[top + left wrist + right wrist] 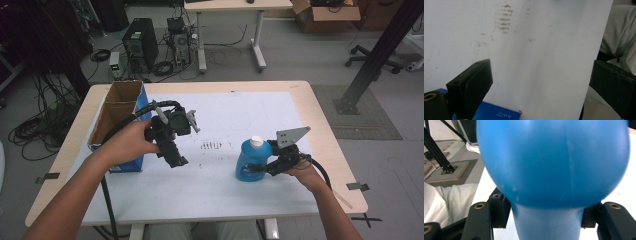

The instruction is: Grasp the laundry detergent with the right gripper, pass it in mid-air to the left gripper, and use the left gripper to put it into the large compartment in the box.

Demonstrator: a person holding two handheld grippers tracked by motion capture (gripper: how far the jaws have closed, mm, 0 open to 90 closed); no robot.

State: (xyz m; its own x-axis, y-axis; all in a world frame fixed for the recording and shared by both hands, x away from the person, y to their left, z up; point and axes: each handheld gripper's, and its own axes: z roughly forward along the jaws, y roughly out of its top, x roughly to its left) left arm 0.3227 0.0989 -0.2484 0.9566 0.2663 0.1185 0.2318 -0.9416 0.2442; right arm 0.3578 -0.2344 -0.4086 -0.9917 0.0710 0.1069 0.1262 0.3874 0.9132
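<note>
Jaws of right gripper [267, 162] clamp blue bottle [250, 161] handle; bottle upright, cap up.

Even, soft overhead light with faint shadows; the white surface [225, 180] glares mildly. The blue bottle [554, 162] looms blurred, close-up; room corners dim.

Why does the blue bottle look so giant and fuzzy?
In the right gripper view the blue plastic bottle sits right against the lens, so it looms soft and blurred; in the high view it looks small and fairly sharp, under even light with weak shadows.
</note>
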